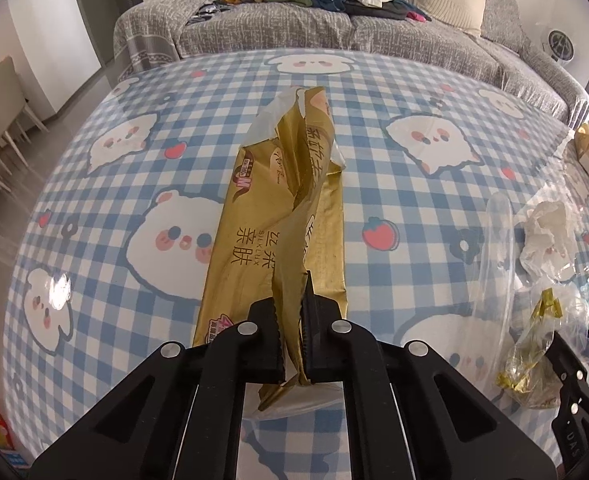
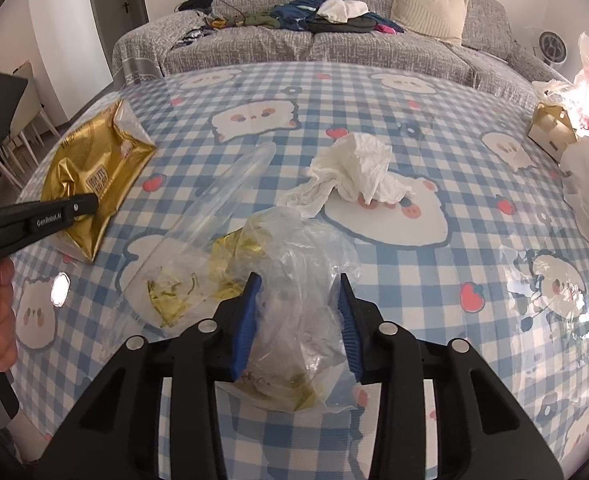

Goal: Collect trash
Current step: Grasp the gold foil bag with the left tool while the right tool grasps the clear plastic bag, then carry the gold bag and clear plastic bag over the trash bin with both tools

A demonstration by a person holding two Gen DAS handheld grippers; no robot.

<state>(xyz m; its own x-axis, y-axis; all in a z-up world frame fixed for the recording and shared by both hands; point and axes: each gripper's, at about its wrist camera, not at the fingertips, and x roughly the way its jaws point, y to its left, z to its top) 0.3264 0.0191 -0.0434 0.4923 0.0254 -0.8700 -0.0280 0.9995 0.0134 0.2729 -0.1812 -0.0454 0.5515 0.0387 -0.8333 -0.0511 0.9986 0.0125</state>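
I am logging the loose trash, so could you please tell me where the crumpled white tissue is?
The crumpled white tissue lies loose on the checked tablecloth, ahead of the right gripper beyond the clear plastic bag.

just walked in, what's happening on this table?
Trash pickup with two handheld grippers. The left gripper has its jaws shut on an empty gold tissue wrapper lying on the checked tablecloth. The right gripper sits open around a crumpled clear plastic bag holding gold scraps, not yet closed on it. A wadded white tissue lies loose beyond it.
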